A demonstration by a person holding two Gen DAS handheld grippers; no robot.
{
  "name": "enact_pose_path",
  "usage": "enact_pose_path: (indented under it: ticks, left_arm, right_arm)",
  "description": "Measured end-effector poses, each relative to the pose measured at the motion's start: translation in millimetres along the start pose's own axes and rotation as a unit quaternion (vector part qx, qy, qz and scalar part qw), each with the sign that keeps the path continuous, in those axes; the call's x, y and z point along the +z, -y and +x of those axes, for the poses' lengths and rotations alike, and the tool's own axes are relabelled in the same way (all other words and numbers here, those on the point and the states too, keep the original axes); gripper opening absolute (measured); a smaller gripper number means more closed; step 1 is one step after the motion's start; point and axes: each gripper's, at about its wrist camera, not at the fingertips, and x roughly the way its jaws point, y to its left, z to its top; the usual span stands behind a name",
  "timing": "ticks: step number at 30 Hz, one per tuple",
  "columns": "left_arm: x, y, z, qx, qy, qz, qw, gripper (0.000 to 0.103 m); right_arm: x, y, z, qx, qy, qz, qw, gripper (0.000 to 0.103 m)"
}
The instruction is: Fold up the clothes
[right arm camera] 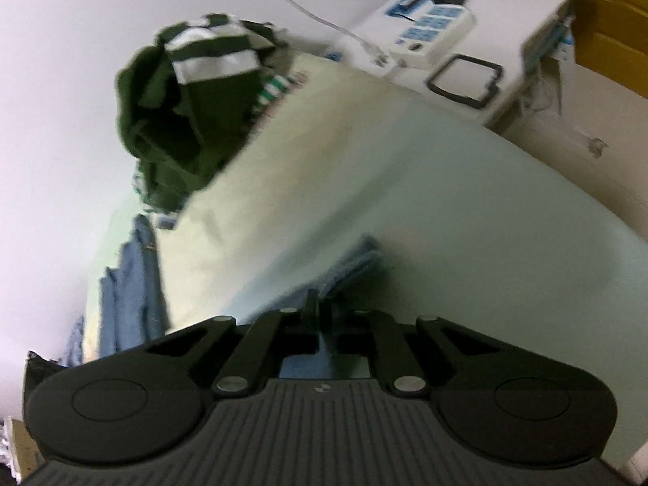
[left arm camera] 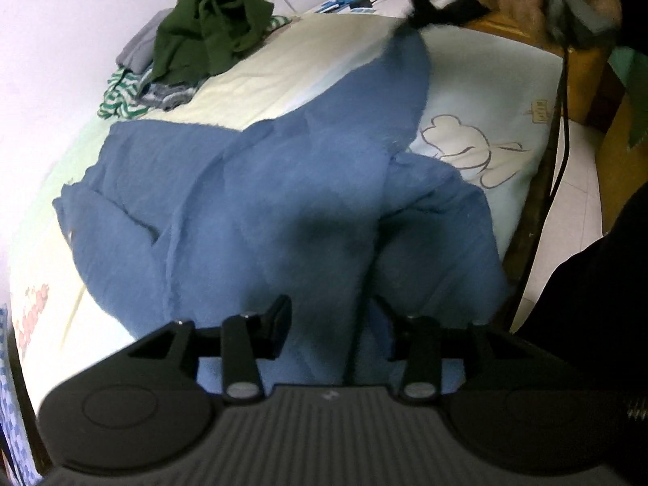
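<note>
Blue garment (left arm camera: pixel 283 210) lying spread and rumpled across the near half of the bed (left arm camera: pixel 324 60), one long strip reaching toward the far right corner, another fold hanging over the right edge.

Left gripper (left arm camera: pixel 330 320) hovering low over the garment's near end, jaws standing partly apart, cloth running up between the fingers (left arm camera: pixel 279 324); not clear whether the pads are pressing on it.

Right gripper (right arm camera: pixel 320 308) pointing along the bed, jaws drawn close together, pinching a blue edge of the garment (right arm camera: pixel 348 267) at the tips. In the left wrist view, seen blurred at the far right corner (left arm camera: pixel 441 0), holding up the strip's end.

Pile of dark green and green-striped clothes (left arm camera: pixel 202 36) sitting at the far left corner against the wall (left arm camera: pixel 60 40); grey folded pieces tucked beneath it.

White power strip (right arm camera: pixel 429 24) with cable lying beyond the far edge of the bed. Wooden furniture (left arm camera: pixel 510 28) standing past the right corner.
</note>
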Motion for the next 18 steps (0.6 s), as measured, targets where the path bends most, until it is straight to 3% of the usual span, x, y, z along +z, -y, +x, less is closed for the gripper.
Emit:
enact_pose_path:
  ticks: [5,10,14,18]
  left_arm:
    - [0,4,3,0.002,0.004,-0.002,1.0000,0.048]
    - [-3,0,3,0.005,0.004,-0.027,0.9996,0.048]
    - [-7,-3,1,0.002,-0.001,-0.051,0.9987,0.045]
    - [-9,-9,-4,-0.007,-0.006,-0.082,0.9966,0.015]
  right_arm:
    - [22,-39,-22,0.098,0.016,0.017,0.995,0.006]
    - [43,-88,-35,0.203,0.018,0.030,0.979,0.006]
    - [52,-127,-32,0.256,0.009,0.021,0.966,0.006]
    - [55,-166,-21,0.285,-0.004,-0.003,0.958,0.006]
